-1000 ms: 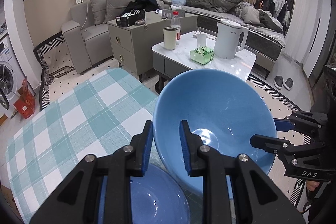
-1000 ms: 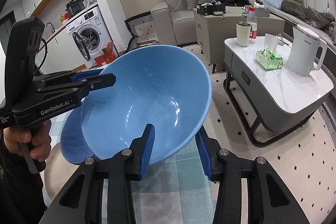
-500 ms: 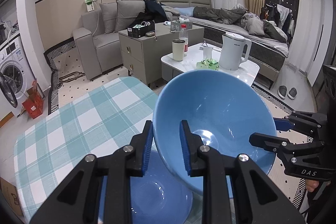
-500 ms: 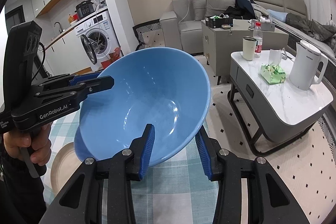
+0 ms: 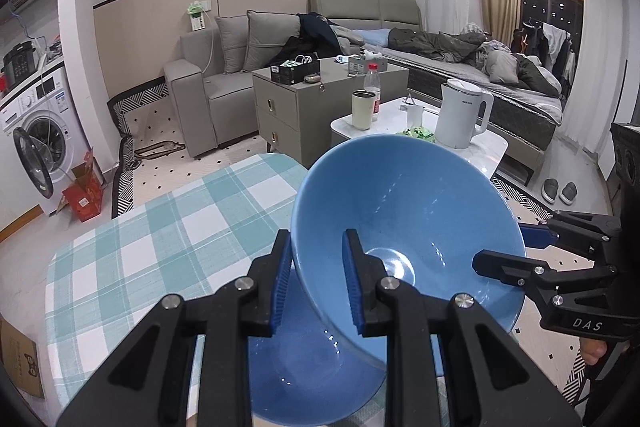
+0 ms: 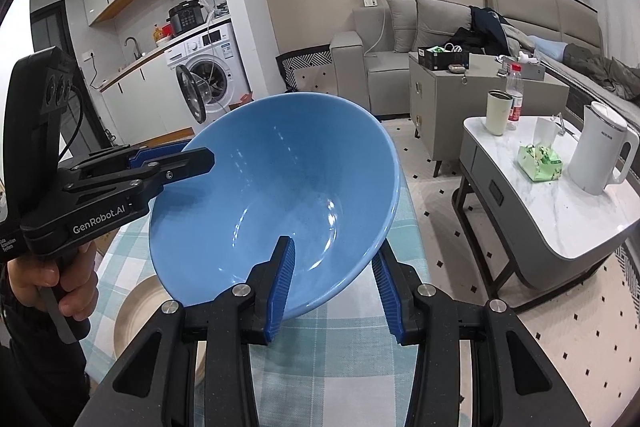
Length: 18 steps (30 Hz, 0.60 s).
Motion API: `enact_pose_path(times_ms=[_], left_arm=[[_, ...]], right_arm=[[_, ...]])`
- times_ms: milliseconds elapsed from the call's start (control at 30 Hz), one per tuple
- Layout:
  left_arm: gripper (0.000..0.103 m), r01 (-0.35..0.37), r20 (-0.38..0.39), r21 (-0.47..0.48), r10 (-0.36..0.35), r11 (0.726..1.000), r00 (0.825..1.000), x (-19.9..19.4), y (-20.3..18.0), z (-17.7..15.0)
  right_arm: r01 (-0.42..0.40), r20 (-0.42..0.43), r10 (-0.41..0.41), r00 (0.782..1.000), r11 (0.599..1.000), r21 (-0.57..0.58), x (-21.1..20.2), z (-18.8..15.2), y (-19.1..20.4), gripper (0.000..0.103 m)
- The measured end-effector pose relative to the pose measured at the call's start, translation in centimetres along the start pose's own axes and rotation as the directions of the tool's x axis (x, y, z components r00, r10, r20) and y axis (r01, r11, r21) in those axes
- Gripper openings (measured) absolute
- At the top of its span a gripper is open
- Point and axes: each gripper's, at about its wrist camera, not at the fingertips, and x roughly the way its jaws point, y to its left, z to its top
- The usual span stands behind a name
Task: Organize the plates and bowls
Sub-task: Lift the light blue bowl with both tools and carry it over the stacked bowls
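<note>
A large blue bowl [image 5: 416, 219] is held tilted in the air above the checked table by both grippers. My left gripper [image 5: 316, 275] is shut on its near rim. My right gripper [image 6: 332, 279] is shut on the opposite rim; it also shows at the right in the left wrist view [image 5: 532, 243]. The bowl fills the middle of the right wrist view [image 6: 272, 195], with the left gripper [image 6: 176, 157] on its left rim. A second blue bowl [image 5: 316, 371] sits on the table under the held one. A beige plate [image 6: 136, 311] lies on the table at the lower left.
The teal checked tablecloth [image 5: 160, 243] covers the table, with its edge to the far side. Beyond are a white coffee table [image 6: 560, 203] with a kettle [image 6: 600, 151], a grey cabinet [image 5: 312, 99], a sofa and a washing machine [image 6: 204, 83].
Both grippers have lifted the blue bowl higher above the table. The lower bowl and beige plate have stayed on the table.
</note>
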Motion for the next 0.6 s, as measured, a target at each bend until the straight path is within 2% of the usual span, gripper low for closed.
enact_pose_path(times_ms=[600], left_arm=[[0.024,-0.053,-0.016,-0.062,0.053,0.997,0.998,-0.9,3.3,-2.3]], right_arm=[[-0.068,-0.032,0.067,0.997,0.997,-0.030,2.1,0.6,3.3,0.042]])
